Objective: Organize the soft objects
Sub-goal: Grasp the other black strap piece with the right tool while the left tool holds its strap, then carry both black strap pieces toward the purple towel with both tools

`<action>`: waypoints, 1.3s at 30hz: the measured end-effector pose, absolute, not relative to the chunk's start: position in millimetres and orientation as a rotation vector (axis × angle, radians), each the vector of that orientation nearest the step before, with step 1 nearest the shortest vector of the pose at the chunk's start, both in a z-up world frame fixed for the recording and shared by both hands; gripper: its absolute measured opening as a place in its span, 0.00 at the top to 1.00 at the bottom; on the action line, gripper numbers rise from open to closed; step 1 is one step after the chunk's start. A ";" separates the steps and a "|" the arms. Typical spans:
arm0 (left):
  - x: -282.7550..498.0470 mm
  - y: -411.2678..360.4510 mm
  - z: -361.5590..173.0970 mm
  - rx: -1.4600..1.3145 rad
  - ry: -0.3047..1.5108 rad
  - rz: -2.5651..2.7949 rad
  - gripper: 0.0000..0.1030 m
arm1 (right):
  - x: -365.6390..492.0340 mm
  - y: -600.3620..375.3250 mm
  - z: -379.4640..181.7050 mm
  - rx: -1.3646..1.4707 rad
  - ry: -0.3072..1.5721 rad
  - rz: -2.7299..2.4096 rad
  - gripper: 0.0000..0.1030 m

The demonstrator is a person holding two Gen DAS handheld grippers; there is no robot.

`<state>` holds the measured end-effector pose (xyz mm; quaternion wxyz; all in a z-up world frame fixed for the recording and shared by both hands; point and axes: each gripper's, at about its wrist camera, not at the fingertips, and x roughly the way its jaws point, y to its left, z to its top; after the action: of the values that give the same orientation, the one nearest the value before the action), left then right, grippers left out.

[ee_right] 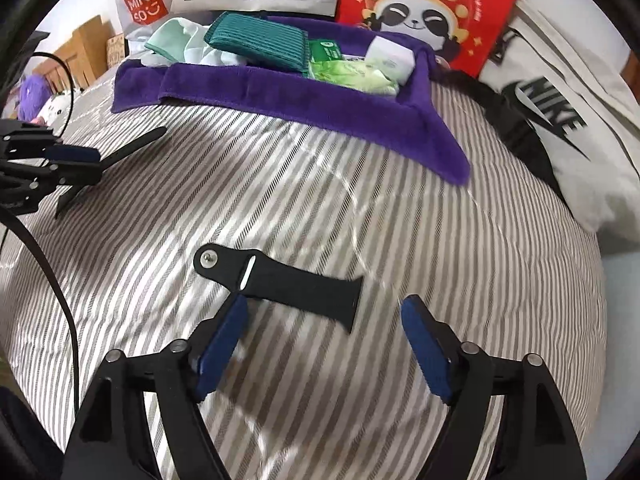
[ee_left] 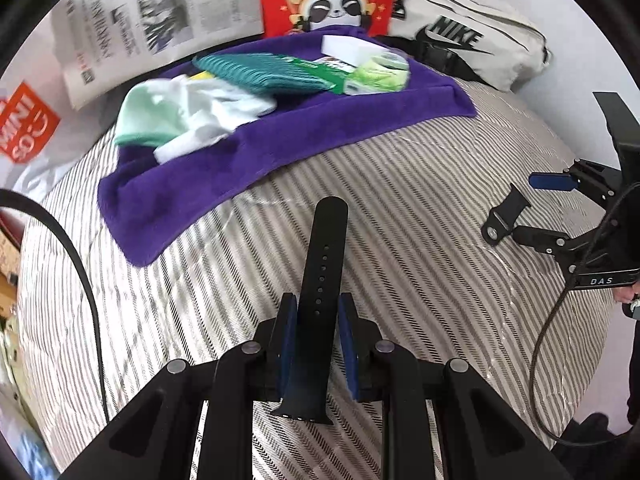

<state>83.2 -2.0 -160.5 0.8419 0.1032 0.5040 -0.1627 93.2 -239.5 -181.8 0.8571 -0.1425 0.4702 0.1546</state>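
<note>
Left gripper [ee_left: 316, 336] is clamping long black strap [ee_left: 320, 276] near its base; tip may be sagging, snagging purple towel [ee_left: 280, 144]. Right gripper [ee_right: 324, 336] is standing open over short pin strap [ee_right: 280, 280] on striped bedcover [ee_right: 360, 208], risking pinching fabric.

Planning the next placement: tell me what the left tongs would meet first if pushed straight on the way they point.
Probably the striped bedcover: the left tongs, shut on the holed watch strap, point steeply down. The strap's tip would likely touch first, short of the purple towel; depth is unclear.
</note>
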 end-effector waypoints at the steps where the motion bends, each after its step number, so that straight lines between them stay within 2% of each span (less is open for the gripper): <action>1: 83.5 1.2 -161.8 0.202 1.066 -0.336 0.80 | 97.4 -235.8 -181.7 -0.305 0.983 0.333 0.24; 8: 90.8 15.2 -168.4 0.089 1.073 -0.341 0.82 | 134.6 -216.9 -182.6 -0.272 0.949 0.354 0.23; 10: 89.5 15.9 -167.9 0.098 1.068 -0.330 0.82 | 141.9 -216.0 -182.5 -0.244 0.949 0.364 0.28; 12: 89.3 16.8 -168.1 0.098 1.068 -0.322 0.82 | 144.1 -217.9 -181.4 -0.198 0.964 0.393 0.49; 13: 87.5 16.8 -167.7 0.095 1.067 -0.322 0.82 | 142.3 -218.2 -181.1 -0.195 0.965 0.382 0.55; 15: 87.8 17.1 -168.3 0.094 1.065 -0.322 0.82 | 136.8 -216.2 -179.6 -0.212 0.978 0.379 0.73; 20: 87.4 17.7 -168.4 0.103 1.060 -0.321 0.81 | 124.9 -209.7 -179.9 -0.302 0.978 0.385 0.74; 25: 85.1 20.2 -168.0 0.085 1.062 -0.318 0.81 | 134.2 -217.2 -179.1 -0.249 1.015 0.429 0.74; 31: 83.2 22.1 -167.8 0.064 1.062 -0.306 0.80 | 127.7 -215.0 -177.4 -0.179 1.032 0.378 0.80; 39: 84.5 21.0 -167.3 0.064 1.066 -0.314 0.79 | 117.8 -209.9 -178.3 -0.182 1.019 0.334 0.78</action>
<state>84.5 21.0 -167.3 0.8492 0.0302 0.5057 -0.1491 117.8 -209.9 -178.3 0.8558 -0.0864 0.4847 0.1588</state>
